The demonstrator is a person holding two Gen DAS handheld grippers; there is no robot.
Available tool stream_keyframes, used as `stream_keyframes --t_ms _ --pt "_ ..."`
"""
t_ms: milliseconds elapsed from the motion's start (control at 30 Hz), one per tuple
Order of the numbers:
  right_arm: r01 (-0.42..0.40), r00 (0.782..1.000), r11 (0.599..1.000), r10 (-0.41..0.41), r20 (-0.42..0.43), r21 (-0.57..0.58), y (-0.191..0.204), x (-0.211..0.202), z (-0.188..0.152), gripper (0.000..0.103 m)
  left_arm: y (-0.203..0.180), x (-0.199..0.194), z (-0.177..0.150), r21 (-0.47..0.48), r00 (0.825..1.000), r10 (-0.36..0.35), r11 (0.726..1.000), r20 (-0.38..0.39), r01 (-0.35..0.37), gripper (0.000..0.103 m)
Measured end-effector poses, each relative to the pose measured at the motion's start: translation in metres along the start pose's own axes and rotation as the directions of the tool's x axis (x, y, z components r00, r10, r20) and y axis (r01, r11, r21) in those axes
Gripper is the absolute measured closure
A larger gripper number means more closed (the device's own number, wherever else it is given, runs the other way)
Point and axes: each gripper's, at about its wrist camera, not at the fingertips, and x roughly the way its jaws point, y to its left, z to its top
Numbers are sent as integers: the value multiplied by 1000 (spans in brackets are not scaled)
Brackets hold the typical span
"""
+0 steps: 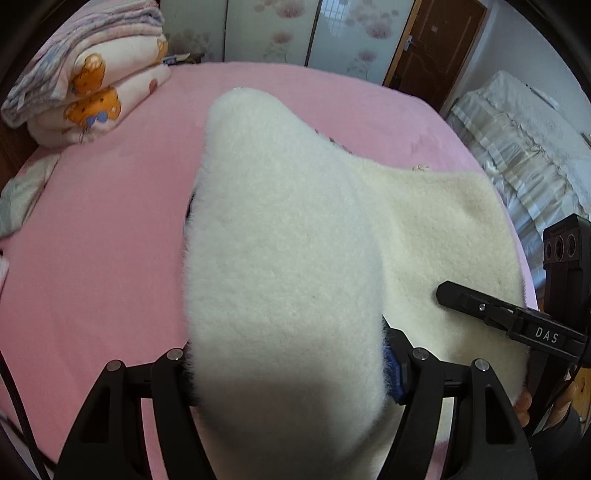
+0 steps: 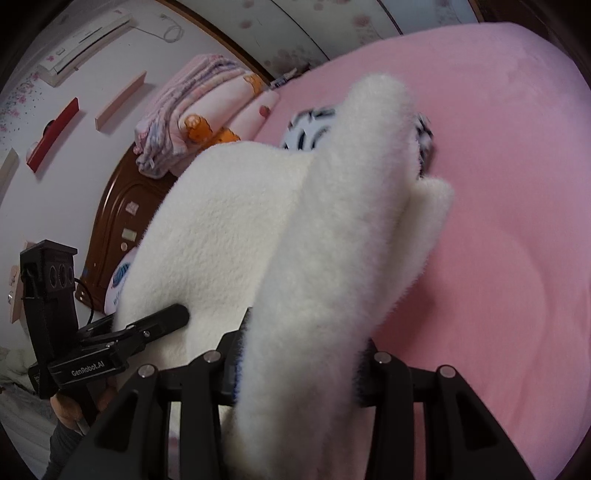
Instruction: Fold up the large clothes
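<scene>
A large white fleece garment (image 1: 288,229) lies partly lifted over the pink bed (image 1: 92,240). My left gripper (image 1: 288,365) is shut on a thick fold of it, which drapes over the fingers and hides the tips. My right gripper (image 2: 299,365) is shut on another fold of the same fleece garment (image 2: 332,240). A black-and-white patterned outer side (image 2: 310,129) shows at the far end. Each gripper appears in the other's view: the right gripper (image 1: 480,306) at the right, the left gripper (image 2: 147,325) at the left, both pressed into the fleece.
A stack of folded quilts (image 1: 88,70) sits at the bed's far left corner beside a brown headboard (image 2: 118,214). A second bed with a white cover (image 1: 524,147) stands to the right. Wardrobe doors (image 1: 273,29) and a brown door (image 1: 439,40) lie beyond.
</scene>
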Motion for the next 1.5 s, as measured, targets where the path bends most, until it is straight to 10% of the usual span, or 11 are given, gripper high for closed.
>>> stream_keyframes --t_ms 367,500,600,700,933,1033,1133,1300,1500 --pt "9 986 999 -16 168 44 -17 79 159 62 72 113 179 35 997 -62 998 51 61 32" --pt "44 993 991 -57 101 125 -65 140 176 59 101 202 180 0 998 -18 1000 -62 18 15" --pt "85 994 986 -93 52 142 -110 183 160 38 132 227 165 -70 995 -100 993 -27 98 3" --pt "51 994 993 -60 88 105 -120 181 149 32 152 227 161 -107 983 -185 977 -10 183 3" --pt "244 969 967 -241 50 -74 -74 147 156 30 135 177 159 -19 997 -41 999 63 43 4" --pt "297 951 940 -276 138 -169 -45 107 147 30 127 134 153 14 987 7 1000 162 -10 16" --pt "337 934 908 -290 208 -250 -23 83 134 36 131 109 146 -16 979 24 1000 202 -21 50" --pt "350 936 888 -320 146 -300 -12 107 124 86 114 104 134 -9 977 121 993 173 -121 85" --pt "456 890 835 -422 175 -307 -17 127 122 86 97 118 129 29 960 217 974 179 -225 85"
